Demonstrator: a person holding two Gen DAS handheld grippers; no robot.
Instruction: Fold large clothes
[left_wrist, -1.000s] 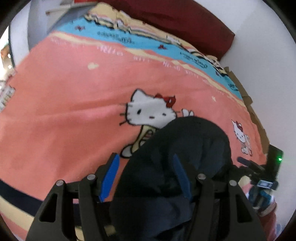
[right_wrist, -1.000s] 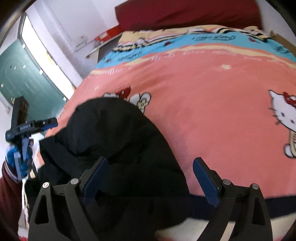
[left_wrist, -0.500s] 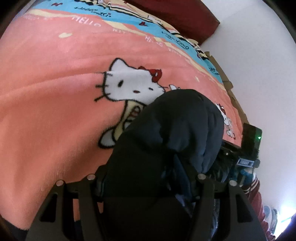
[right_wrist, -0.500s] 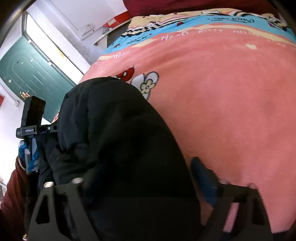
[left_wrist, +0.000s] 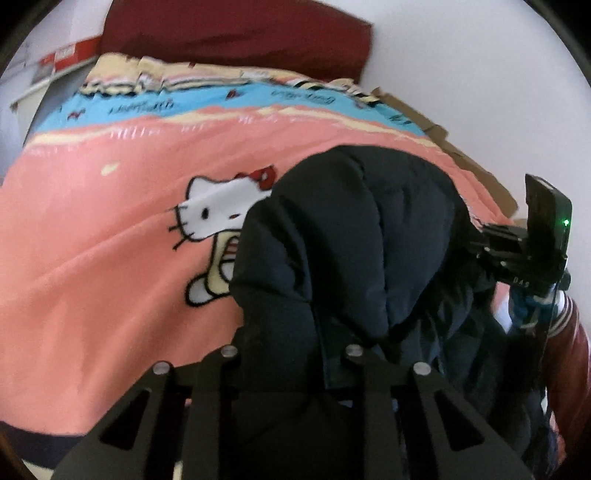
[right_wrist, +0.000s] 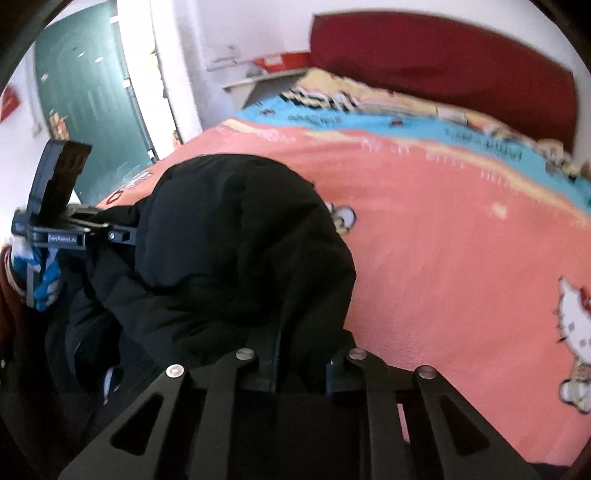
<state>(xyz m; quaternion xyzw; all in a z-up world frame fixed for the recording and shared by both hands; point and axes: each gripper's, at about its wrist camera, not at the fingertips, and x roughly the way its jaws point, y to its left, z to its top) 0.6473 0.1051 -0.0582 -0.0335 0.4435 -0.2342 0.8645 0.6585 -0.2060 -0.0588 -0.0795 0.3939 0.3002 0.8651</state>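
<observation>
A black puffy jacket (left_wrist: 351, 240) lies heaped at the near edge of the bed, on a pink cartoon-cat blanket (left_wrist: 110, 240). My left gripper (left_wrist: 291, 354) is at the heap's left end. Its jaws are closing, with jacket fabric bunched between them and covering the pads. In the right wrist view the same jacket (right_wrist: 236, 236) bulges up over my right gripper (right_wrist: 295, 354), whose jaws are also closing on a fold of it. Each view shows the other gripper at the jacket's far end: the right gripper (left_wrist: 517, 251) and the left gripper (right_wrist: 74, 229).
The blanket (right_wrist: 461, 258) covers the whole bed, with a blue band and a dark red headboard (right_wrist: 443, 62) at the far end. A green door (right_wrist: 85, 96) stands left of the bed. Flat cardboard (left_wrist: 472, 162) lies between the bed and the white wall. A dark red sleeve (left_wrist: 569, 369) is at the right.
Both pairs of jaws have drawn in from wide apart onto the jacket fabric. Both views have rolled, and the jacket now rises higher in a bunched heap.
</observation>
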